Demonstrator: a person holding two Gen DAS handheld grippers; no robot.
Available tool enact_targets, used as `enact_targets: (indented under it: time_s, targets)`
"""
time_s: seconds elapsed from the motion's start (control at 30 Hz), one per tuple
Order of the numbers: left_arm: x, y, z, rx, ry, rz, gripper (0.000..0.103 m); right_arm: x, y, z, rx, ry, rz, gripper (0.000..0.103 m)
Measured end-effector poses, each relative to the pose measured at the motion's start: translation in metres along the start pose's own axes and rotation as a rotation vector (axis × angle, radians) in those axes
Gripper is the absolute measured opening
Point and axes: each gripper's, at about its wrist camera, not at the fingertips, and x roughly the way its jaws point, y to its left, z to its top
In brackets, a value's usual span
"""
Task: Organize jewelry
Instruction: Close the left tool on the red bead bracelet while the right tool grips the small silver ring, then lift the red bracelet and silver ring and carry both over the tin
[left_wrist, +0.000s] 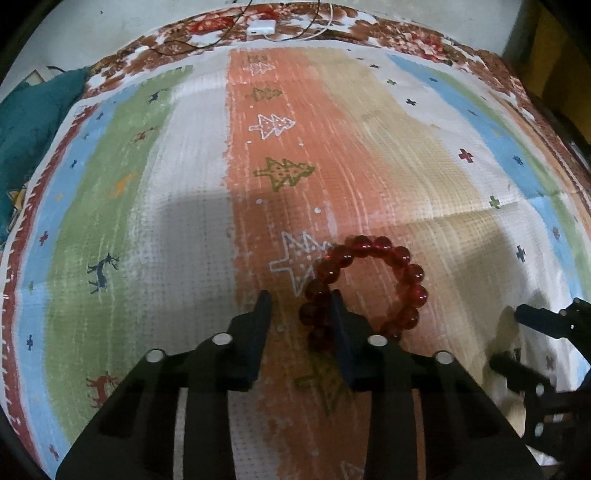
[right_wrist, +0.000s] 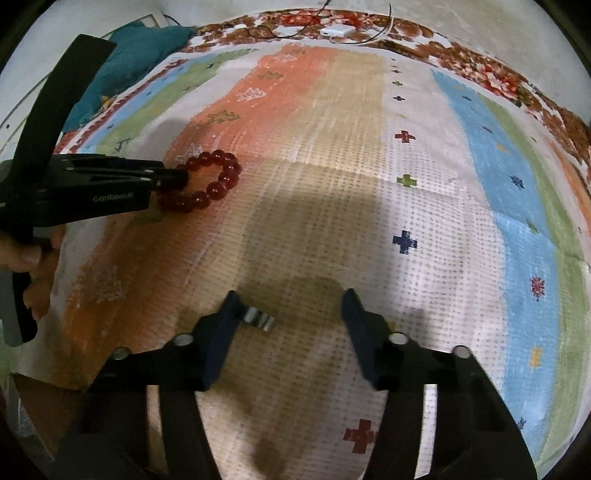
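A red bead bracelet (left_wrist: 417, 291) lies as a ring on the orange stripe of the cloth. My left gripper (left_wrist: 301, 306) points down over its left side. Those beads sit between the fingers against the right finger (left_wrist: 338, 314), with a gap to the left one, so the jaws stand open. The right wrist view shows that gripper (right_wrist: 181, 179) side-on at the bracelet (right_wrist: 225, 177). My right gripper (right_wrist: 291, 306) is open over the beige stripe. A small dark and silver striped piece (right_wrist: 260, 319) lies touching its left finger (right_wrist: 229, 314), well apart from the right finger.
A striped cloth (left_wrist: 406, 166) with tree and cross patterns covers the surface. A teal cushion (left_wrist: 33, 122) lies at the far left. A white adapter (left_wrist: 261, 27) with cables sits at the far edge. A person's hand (right_wrist: 33, 258) holds the left gripper.
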Motion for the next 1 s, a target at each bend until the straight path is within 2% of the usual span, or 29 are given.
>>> enact_targets:
  time_s: [0.03, 0.2, 0.6, 0.8, 1.0]
  targets:
    - [0.000, 0.000, 0.000, 0.003, 0.003, -0.006, 0.016, 0.000, 0.000, 0.000, -0.001, 0.000, 0.004, 0.041]
    - [0.000, 0.000, -0.002, 0.017, 0.002, -0.014, 0.013, 0.001, 0.004, -0.001, -0.021, -0.001, 0.024, 0.020]
    - [-0.028, 0.005, -0.014, -0.030, -0.014, -0.059, 0.012, -0.009, 0.008, -0.002, -0.009, -0.020, 0.027, 0.020]
    - [-0.055, 0.002, -0.018, -0.053, -0.051, -0.103, 0.012, -0.029, 0.007, 0.001, 0.006, -0.058, 0.030, 0.020]
    - [-0.075, -0.004, -0.026, -0.058, -0.072, -0.111, 0.012, -0.042, 0.003, -0.003, 0.040, -0.075, 0.037, 0.020]
